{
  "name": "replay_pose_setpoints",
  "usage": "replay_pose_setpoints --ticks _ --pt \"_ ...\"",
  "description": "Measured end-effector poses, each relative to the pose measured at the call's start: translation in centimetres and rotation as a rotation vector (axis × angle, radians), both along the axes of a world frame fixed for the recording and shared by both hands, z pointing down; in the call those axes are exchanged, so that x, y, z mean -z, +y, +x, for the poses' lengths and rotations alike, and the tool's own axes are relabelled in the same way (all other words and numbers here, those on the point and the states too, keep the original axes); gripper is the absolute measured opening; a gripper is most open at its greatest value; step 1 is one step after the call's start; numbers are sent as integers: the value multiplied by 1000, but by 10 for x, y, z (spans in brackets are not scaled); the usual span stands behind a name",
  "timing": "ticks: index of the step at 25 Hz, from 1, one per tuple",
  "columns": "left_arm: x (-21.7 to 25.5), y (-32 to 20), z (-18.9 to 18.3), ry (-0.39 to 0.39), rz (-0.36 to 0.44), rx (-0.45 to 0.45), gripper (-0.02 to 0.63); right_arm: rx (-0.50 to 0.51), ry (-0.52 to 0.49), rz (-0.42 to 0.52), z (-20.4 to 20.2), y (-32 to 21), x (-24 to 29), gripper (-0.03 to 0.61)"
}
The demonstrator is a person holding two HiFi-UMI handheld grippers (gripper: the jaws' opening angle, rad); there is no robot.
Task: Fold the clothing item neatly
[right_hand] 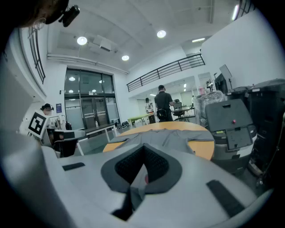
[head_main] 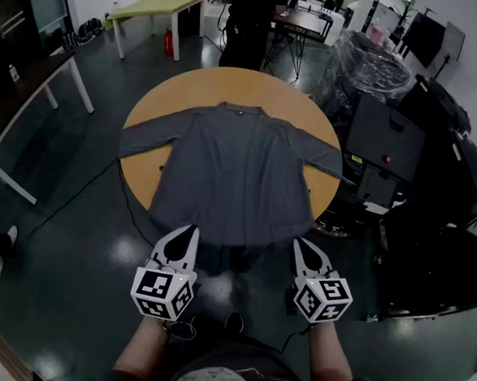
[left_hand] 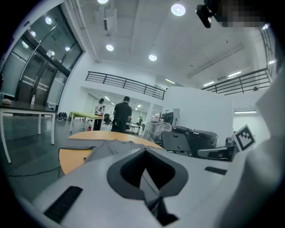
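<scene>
Okay, the grey top [head_main: 237,173] lies spread flat on the round counter [head_main: 155,102]. Its collar is at the far side, one sleeve [head_main: 145,139] runs out to your left and the other sleeve [head_main: 322,155] to your right. The hem [head_main: 234,236] is at the near edge and seems to hang a little over it. That overhang is the first risk: any tug toward you could slide the whole top off onto the floor. Both cuffs reach about to the rim, so a careless sweep could drop a sleeve over the side and pull the body crooked. The front looks split down the middle. If you pinch only the upper layer, one panel would likely flop open and leave a messy fold. Your left tongs [head_main: 184,234] and right tongs [head_main: 304,250] are both pinched together and empty, held just short of the hem and not touching it. Going in like that would only shove the cloth and bunch it, so spread the jaws first. Lifting the two sides unevenly would probably skew the crease, and a round counter gives no straight edge to line up on. The black equipment [head_main: 386,147] sits close on the right, so a wide swing there might knock it or snag the right cuff.
</scene>
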State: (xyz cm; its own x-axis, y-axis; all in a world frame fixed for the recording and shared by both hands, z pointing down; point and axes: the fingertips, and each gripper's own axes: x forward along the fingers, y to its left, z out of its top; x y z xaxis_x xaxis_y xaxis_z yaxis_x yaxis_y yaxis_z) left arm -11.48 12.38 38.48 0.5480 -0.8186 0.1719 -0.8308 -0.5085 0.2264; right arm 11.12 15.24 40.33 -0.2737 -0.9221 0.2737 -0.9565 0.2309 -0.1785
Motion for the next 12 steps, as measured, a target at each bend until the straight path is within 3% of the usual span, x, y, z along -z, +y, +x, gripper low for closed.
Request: replay_pose_setpoints --ticks 12 --pt "-4 4 0 0 -33 -2 8 10 -9 -20 -2 3 -4 -12"
